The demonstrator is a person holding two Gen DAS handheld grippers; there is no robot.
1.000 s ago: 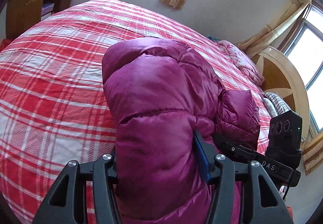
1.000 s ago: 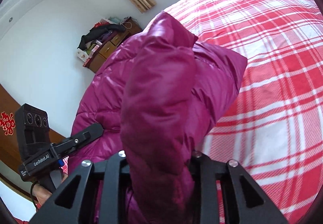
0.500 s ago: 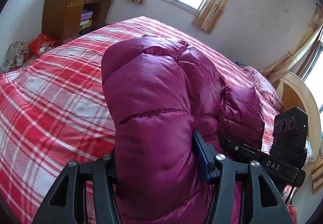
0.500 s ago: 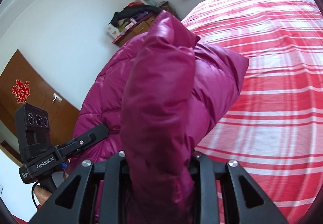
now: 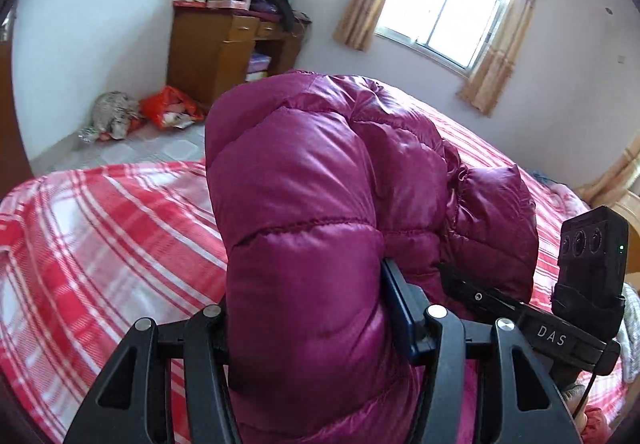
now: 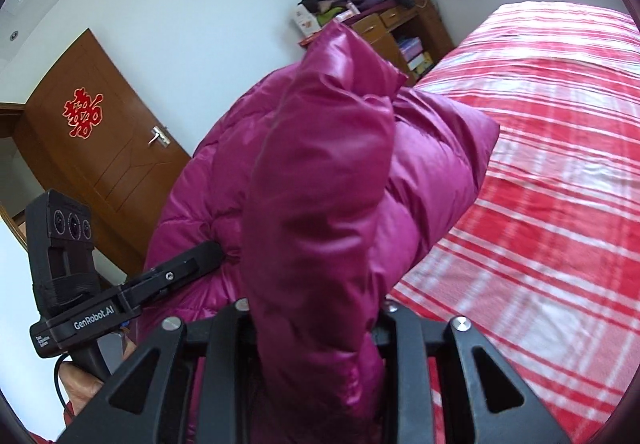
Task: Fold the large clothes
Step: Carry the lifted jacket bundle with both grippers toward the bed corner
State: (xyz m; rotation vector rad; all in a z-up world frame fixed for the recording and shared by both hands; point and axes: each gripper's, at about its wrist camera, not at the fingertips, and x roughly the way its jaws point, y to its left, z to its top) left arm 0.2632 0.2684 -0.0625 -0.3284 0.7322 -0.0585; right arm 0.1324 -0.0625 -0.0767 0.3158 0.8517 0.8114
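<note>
A puffy magenta down jacket (image 5: 320, 179) is held up above the red plaid bed (image 5: 100, 244). My left gripper (image 5: 316, 324) is shut on a thick fold of the jacket, which bulges between its fingers and hides the tips. My right gripper (image 6: 316, 328) is shut on another fold of the same jacket (image 6: 332, 163). The right gripper also shows at the right of the left wrist view (image 5: 520, 312), its tip buried in the jacket. The left gripper shows at the lower left of the right wrist view (image 6: 132, 296), also clamped into the fabric.
A wooden desk (image 5: 224, 51) piled with clothes stands by the wall near a window (image 5: 444, 3). Bags (image 5: 168, 111) lie on the floor beside it. A brown door (image 6: 96, 147) is at the left in the right wrist view. The plaid bed (image 6: 540, 163) stretches to the right.
Both grippers have lifted and tilted up with the jacket; the bed has dropped lower in view, and the desk, window and door have come into sight. Both grips are unchanged.
</note>
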